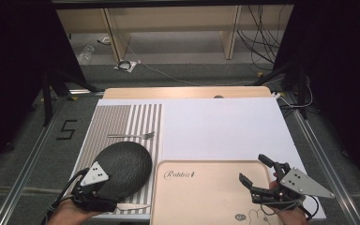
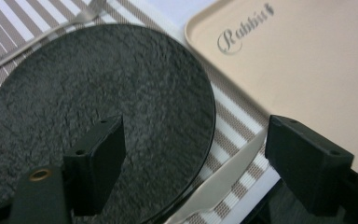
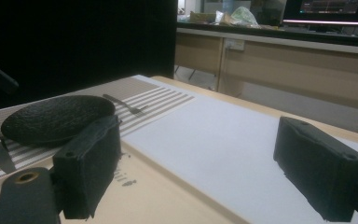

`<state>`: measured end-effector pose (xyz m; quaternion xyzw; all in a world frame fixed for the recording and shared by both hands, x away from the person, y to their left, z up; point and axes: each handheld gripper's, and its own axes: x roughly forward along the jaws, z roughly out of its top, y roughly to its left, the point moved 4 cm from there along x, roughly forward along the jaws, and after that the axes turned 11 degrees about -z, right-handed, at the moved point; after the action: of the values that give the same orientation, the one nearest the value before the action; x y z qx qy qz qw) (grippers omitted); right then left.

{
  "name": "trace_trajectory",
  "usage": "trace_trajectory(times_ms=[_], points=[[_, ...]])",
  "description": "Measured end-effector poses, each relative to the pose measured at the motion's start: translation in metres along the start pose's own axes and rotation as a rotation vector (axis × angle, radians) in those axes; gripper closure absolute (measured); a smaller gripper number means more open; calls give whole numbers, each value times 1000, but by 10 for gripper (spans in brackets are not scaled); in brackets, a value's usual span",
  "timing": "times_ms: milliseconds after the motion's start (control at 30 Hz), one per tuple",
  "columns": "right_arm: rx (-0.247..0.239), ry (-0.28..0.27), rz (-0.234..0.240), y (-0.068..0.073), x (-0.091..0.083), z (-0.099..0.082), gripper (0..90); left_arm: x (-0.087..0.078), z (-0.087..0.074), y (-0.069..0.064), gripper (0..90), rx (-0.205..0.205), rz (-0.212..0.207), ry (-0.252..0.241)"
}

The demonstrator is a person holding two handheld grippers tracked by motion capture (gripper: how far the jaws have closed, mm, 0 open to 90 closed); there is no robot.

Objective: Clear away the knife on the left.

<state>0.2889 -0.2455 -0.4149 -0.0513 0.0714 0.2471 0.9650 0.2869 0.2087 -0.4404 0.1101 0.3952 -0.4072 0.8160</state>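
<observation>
L gripper (image 1: 104, 199) sits low at the near-left corner of the tabletop (image 1: 225, 126), jaws spread wide, nothing clamped. In the left gripper view one jaw is over the near part of the black plate (image 2: 102, 107), the other out past the plate's rim, over the edge of the beige tray (image 2: 307, 65); can't tell if either touches. Plate lies flat on the striped placemat (image 1: 122, 119), near end, just left of the tray. Knife (image 2: 219, 182) lies on the mat btwn plate and tray, blade tip partly tucked by the plate's rim, right btwn the jaws. Fork (image 1: 132, 136) lies on the mat beyond the plate, apart from it, tines twd the tray side.

R gripper (image 1: 254, 171) is at the near-right, over the tray's right half, jaws also released wide w/ nothing btwn them. Tray has "Rabbit" script near its far-left corner. White sheet (image 1: 225, 126) covers the tabletop behind the tray.
</observation>
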Motion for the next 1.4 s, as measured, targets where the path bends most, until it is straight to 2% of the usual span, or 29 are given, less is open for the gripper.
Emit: trace_trajectory(times_ms=[367, 633, 900, 1033, 1067, 1233, 1400], points=[[0, -1, 6, 1, 1, 0, 158, -5, -18, 7, 206, -5, 23, 98], [-3, 1, 9, 1, 1, -1, 159, -9, -34, 15, 216, -36, 21, 180], [-5, 3, 9, 1, 2, -1, 160, -7, -48, 23, 219, -57, 38, 260], [-5, 5, 9, 2, 2, -1, 161, -5, -52, 27, 220, -76, 36, 289], [-4, 6, 9, 1, 2, -1, 162, -4, -53, 29, 225, -85, 33, 312], [-5, 6, 10, 2, 2, -1, 163, -1, -54, 32, 228, -85, 23, 328], [-6, 7, 13, 3, 2, -1, 163, 3, -57, 38, 228, -95, 19, 371]])
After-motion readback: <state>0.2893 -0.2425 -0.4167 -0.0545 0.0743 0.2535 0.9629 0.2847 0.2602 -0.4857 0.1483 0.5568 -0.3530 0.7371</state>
